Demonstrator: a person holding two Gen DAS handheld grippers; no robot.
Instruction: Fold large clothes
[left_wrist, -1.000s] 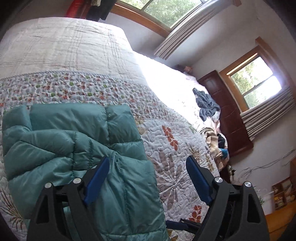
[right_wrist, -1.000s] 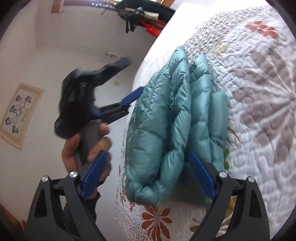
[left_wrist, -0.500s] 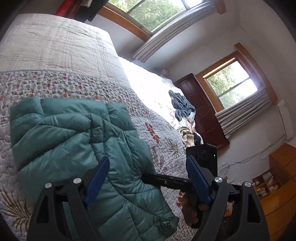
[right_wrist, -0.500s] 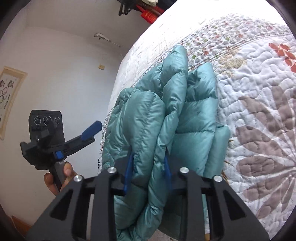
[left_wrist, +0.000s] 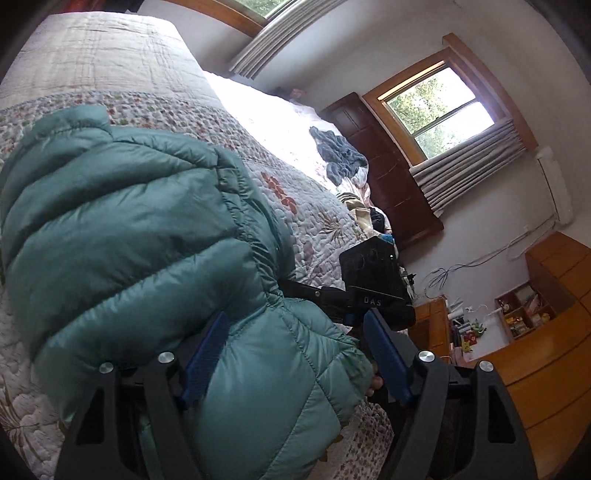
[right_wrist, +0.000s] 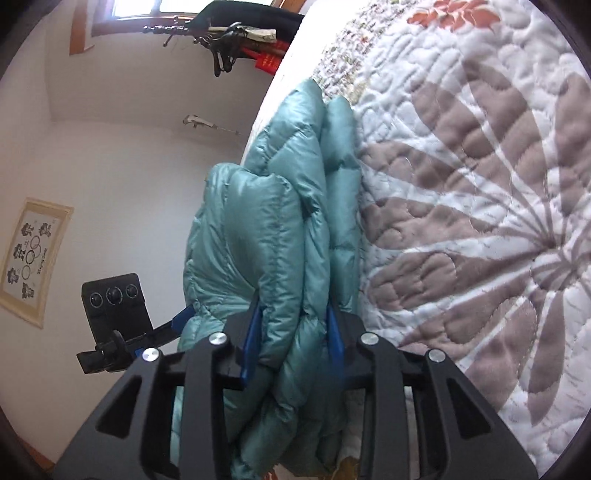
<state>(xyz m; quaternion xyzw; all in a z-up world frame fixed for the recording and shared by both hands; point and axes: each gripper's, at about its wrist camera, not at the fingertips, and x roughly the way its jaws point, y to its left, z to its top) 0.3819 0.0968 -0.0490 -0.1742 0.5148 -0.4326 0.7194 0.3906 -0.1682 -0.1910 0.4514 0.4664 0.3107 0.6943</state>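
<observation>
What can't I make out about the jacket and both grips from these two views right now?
- Left wrist view: the teal jacket bulges between the left gripper jaws; whether they pinch it is unclear.
- Left wrist view: the right gripper tips are buried behind the jacket.
- Right wrist view: the right gripper is clamped on the folded stack; the layers it holds cannot be counted.
- Both views: the jacket's near end is cut off by the bottom edge.

You see the bed (left_wrist: 306, 206) with its flowered quilt (right_wrist: 480, 221); on it lie the folded teal down jacket (left_wrist: 129, 236) and, farther away, a crumpled blue garment (left_wrist: 338, 155)
</observation>
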